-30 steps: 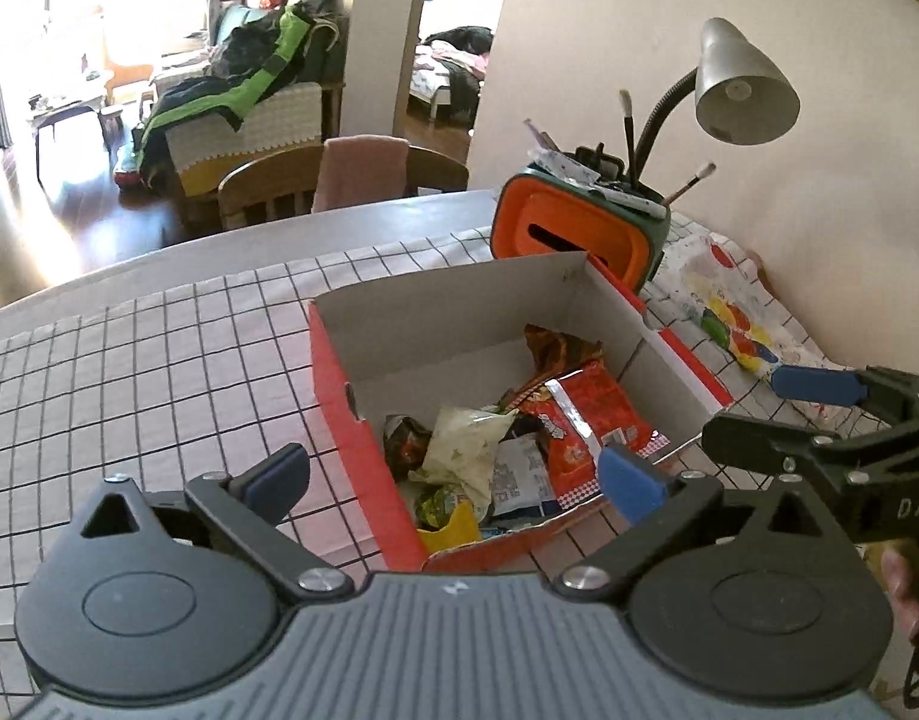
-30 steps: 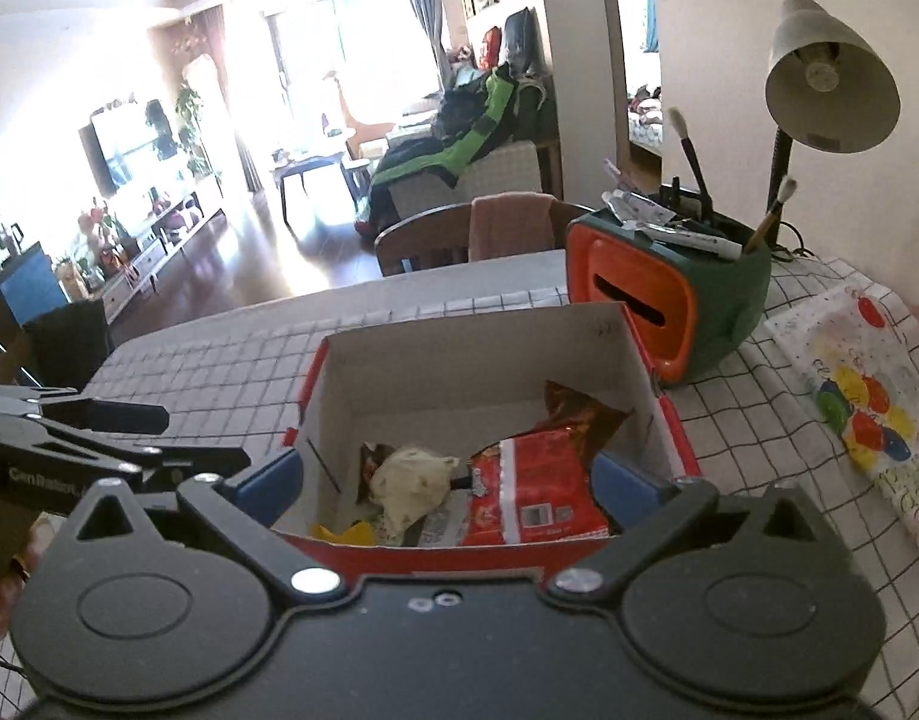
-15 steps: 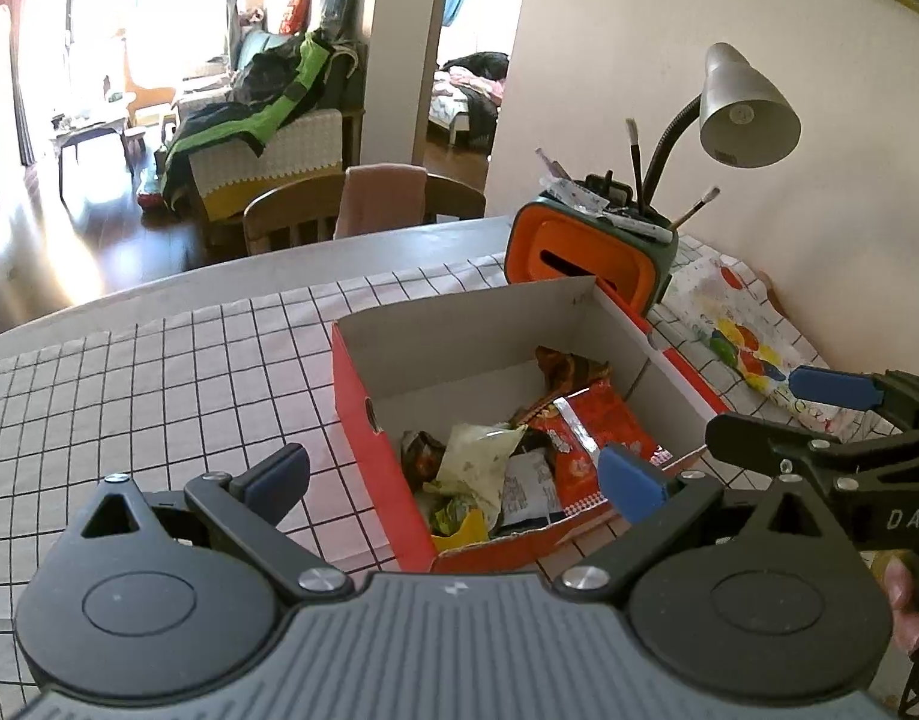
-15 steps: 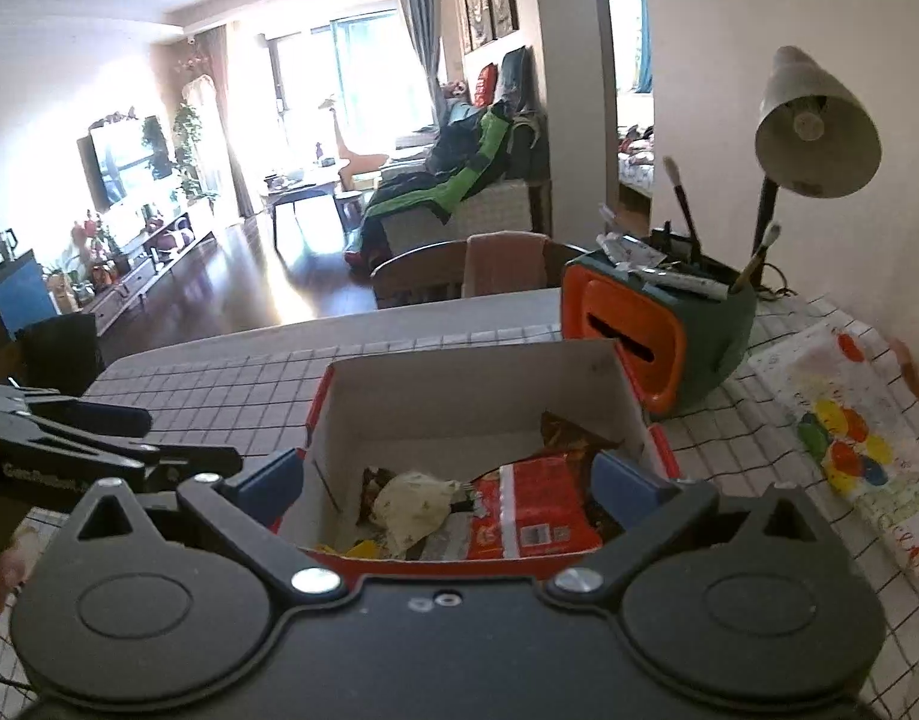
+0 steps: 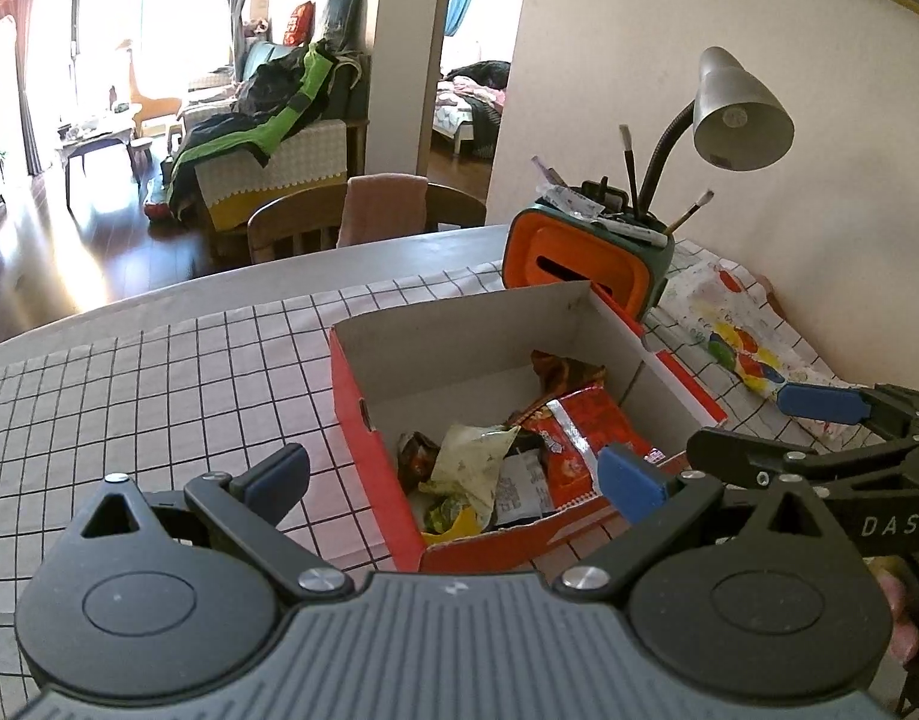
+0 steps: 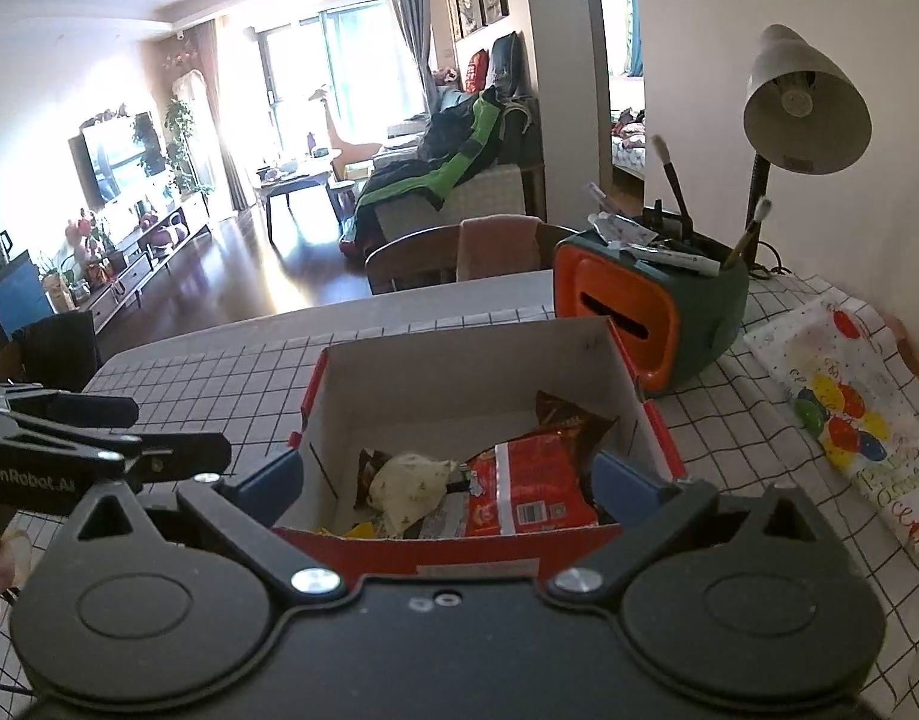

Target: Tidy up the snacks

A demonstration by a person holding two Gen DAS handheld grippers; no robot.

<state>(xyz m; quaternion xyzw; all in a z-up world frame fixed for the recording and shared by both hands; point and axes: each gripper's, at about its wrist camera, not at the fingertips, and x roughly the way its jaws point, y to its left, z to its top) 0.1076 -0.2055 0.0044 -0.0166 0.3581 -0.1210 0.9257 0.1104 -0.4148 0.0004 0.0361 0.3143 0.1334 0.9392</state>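
Both grippers have drawn back and risen from the box over the last second, so the box looks smaller and farther off in each wrist view. The left gripper (image 5: 453, 477) is spread wide and holds nothing; the right gripper (image 6: 447, 477) is likewise spread wide and empty, poised above the near wall of the box. The red cardboard box (image 5: 363, 384) sits on the checked tablecloth (image 5: 159, 372), near the table's far right corner, its far corner just beside the orange and green pen holder (image 5: 579, 258). Inside it, against the near wall, lie the snacks: a red packet (image 6: 537, 480), a pale crumpled wrapper (image 6: 408, 483) and a brown packet (image 6: 570, 417) behind them. A grey desk lamp (image 5: 738, 120) stands behind the holder. A balloon-printed bag (image 6: 849, 414) lies along the table's right edge.
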